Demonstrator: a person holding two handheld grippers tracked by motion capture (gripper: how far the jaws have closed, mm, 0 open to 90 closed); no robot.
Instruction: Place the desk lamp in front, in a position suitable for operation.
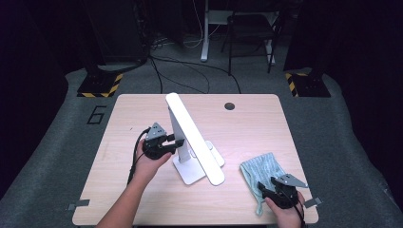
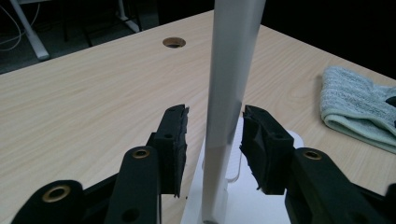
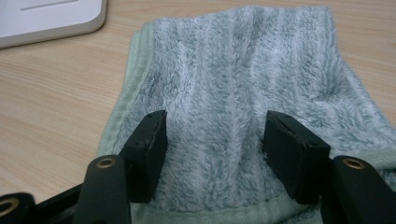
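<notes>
A white desk lamp [image 1: 192, 142] stands mid-table on a flat white base [image 1: 190, 171], its long head bar slanting toward me. My left gripper [image 1: 177, 141] is open at the lamp's upright stem. In the left gripper view the stem [image 2: 231, 70] rises between the two black pads [image 2: 175, 140] of that gripper [image 2: 215, 114], with a gap on the left side. A pale green towel [image 1: 262, 167] lies crumpled at the front right. My right gripper [image 1: 264, 188] rests open on its near edge. The right gripper view has the gripper [image 3: 215, 121] straddling a ridge of towel [image 3: 243, 65].
A round cable hole [image 1: 229, 106] sits near the table's far edge. The towel [image 2: 355, 102] lies to the right of the lamp, and a corner of the lamp base [image 3: 46, 18] is just beyond it. Stands, cables and a chair occupy the dark floor behind the table.
</notes>
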